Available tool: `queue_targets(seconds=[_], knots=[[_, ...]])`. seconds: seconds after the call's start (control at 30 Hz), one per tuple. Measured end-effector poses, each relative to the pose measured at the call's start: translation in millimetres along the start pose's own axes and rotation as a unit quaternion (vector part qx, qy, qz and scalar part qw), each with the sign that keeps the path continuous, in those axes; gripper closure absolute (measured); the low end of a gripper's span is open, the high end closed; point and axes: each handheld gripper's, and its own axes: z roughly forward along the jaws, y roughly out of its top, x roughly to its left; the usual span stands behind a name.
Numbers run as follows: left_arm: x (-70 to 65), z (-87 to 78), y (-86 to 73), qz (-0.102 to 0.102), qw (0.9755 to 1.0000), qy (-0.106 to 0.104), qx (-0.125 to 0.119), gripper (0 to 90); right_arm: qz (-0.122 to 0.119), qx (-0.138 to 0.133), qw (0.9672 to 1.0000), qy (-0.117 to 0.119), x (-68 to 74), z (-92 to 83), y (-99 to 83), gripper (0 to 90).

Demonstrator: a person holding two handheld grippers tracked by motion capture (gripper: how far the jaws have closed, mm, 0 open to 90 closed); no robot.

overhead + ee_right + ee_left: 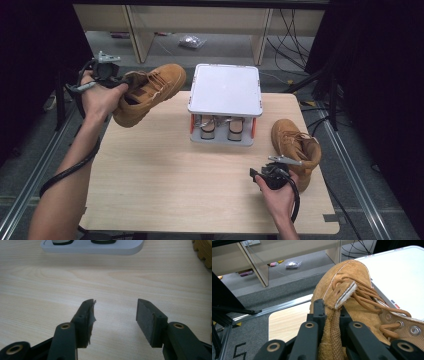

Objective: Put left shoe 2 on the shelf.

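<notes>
My left gripper (122,85) is shut on the heel tab of a tan suede boot (150,90) and holds it in the air over the table's far left corner, toe toward the rack. In the left gripper view the jaws pinch the boot's back strap (334,322), with the boot's laces (367,295) beyond. A second tan boot (295,150) lies on the table at the right. My right gripper (260,175) rests low just left of that boot, jaws open over bare wood (115,312) with nothing between them.
A white two-level shoe rack (226,90) stands at the back middle of the wooden table (175,175), with a pair of shoes (220,127) on its lower shelf. In the right gripper view the rack's base (100,248) lies ahead. Cables and a shelf unit (200,25) sit on the floor beyond.
</notes>
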Motion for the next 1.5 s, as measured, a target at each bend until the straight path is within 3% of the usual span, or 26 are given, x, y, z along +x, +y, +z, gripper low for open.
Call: queue_targets(seconds=[0.1,0.13,0.17,0.4,0.43,0.5,0.67,1.1,1.17,1.2,1.23,1.27,1.43,1.47,1.5], knots=[[-1.2,-0.5,4.8,-0.001,1.0,0.0,-0.002,83.2,0.004,0.001,1.0,0.002,0.1,-0.7,0.0,49.3],[-1.6,-0.5,6.1,-0.002,1.0,-0.002,-0.004,83.2,0.017,0.003,0.9999,-0.001,2.1,-0.6,-0.3,49.4],[-2.2,-0.5,7.0,-0.004,1.0,-0.001,-0.006,83.2,0.006,0.0,1.0,0.0,0.4,-0.5,-0.1,49.3],[-6.6,-1.6,18.0,-0.001,0.9999,-0.003,-0.012,83.2,-0.007,-0.005,1.0,-0.004,-0.4,1.0,-0.8,49.4],[-7.3,-1.2,19.3,-0.004,0.9999,-0.006,-0.014,83.2,0.001,0.001,1.0,0.005,0.1,-0.6,-0.2,49.4],[-8.6,-1.0,21.8,-0.006,0.9998,-0.006,-0.016,83.2,0.02,0.004,0.9998,-0.002,3.2,-1.3,-0.3,49.3],[-12.8,1.2,28.4,0.001,0.9998,-0.007,-0.019,83.2,0.015,0.003,0.9999,-0.004,2.2,-2.0,0.0,49.3],[-31.4,11.5,45.3,-0.008,0.9995,-0.025,-0.02,83.2,0.013,0.002,0.9999,0.0,0.5,-2.2,-0.4,49.3],[-34.2,12.2,47.7,-0.012,0.9994,-0.028,-0.019,83.2,0.013,0.002,0.9999,-0.009,0.7,-1.7,-0.2,49.3],[-35.4,12.4,49.6,-0.008,0.9994,-0.03,-0.017,83.2,0.028,0.013,0.9995,-0.009,3.2,-3.4,0.5,49.3],[-37.8,13.0,51.0,-0.012,0.9993,-0.029,-0.02,83.2,0.007,0.0,1.0,-0.007,-0.3,-2.9,0.3,49.3],[-39.7,13.9,52.5,-0.013,0.9992,-0.032,-0.021,83.2,0.002,0.001,1.0,-0.004,-1.1,-3.5,0.3,49.3],[-46.2,17.3,58.8,-0.012,0.9991,-0.037,-0.019,83.2,0.01,0.002,0.9999,-0.01,-0.1,-4.0,1.0,49.3],[-47.5,18.1,60.2,-0.009,0.9991,-0.038,-0.017,83.1,0.028,0.003,0.9996,-0.004,2.5,-4.0,0.6,49.3],[-49.0,19.0,61.0,-0.011,0.999,-0.039,-0.019,83.1,0.03,0.003,0.9996,0.0,2.7,-4.2,0.5,49.3]])
